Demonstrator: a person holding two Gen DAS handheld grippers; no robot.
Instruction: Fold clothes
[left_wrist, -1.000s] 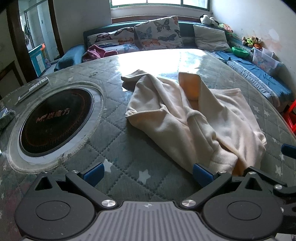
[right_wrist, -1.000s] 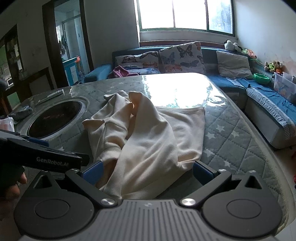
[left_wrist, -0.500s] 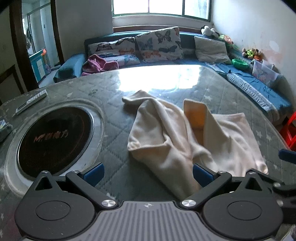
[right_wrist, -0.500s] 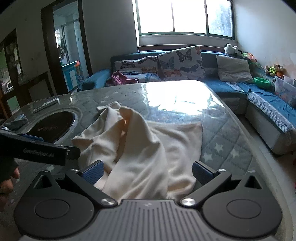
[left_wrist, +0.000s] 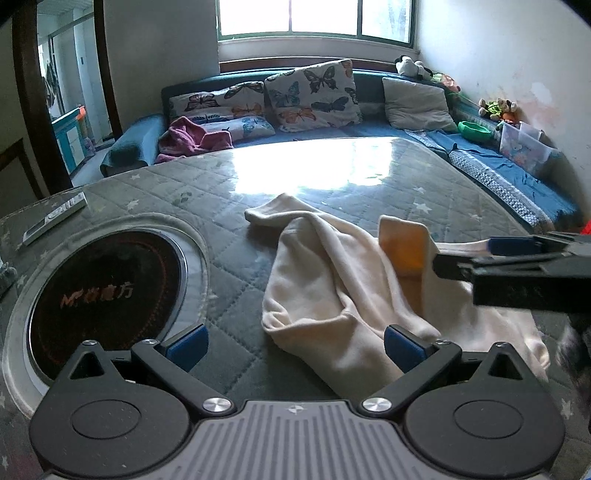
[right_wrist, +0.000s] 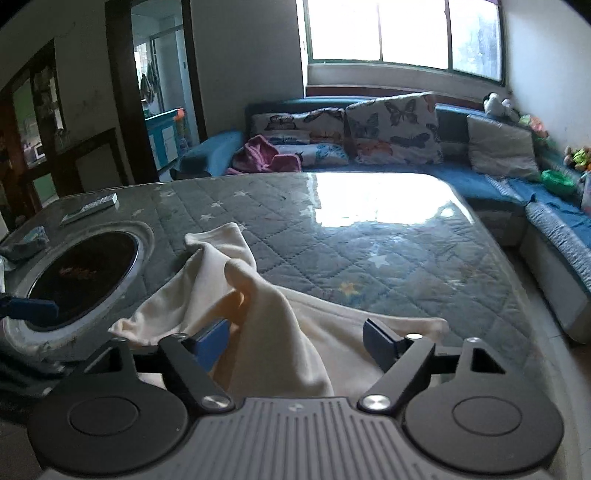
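Centrally on the quilted grey table cover (left_wrist: 229, 236), star-patterned under a glossy sheet, lies a cream garment (left_wrist: 332, 280), rumpled, with one sleeve end reaching toward the far side and a fold standing up to show an orange-tinted inner face. Left gripper (left_wrist: 293, 343): jaws spread wide, blue pads apart, nothing between them; its right pad sits at the garment's near edge, whether touching I cannot tell. Right gripper (right_wrist: 295, 341): jaws also spread wide, with cream cloth bunched up between the blue pads but not pinched; the left pad is just beside a raised fold. From the left wrist view the right gripper (left_wrist: 491, 251) comes in from the right edge, its tips at the upright fold of cloth. Round black induction hob (left_wrist: 99, 299), set into the table, left of the garment and apart from it. Remote control (left_wrist: 55, 218) lies near the far left edge of the table. Beyond the table: blue corner sofa (right_wrist: 491, 181) with butterfly-print cushions (left_wrist: 314, 94), a pink garment (left_wrist: 192, 138) heaped on the seat, a window above.
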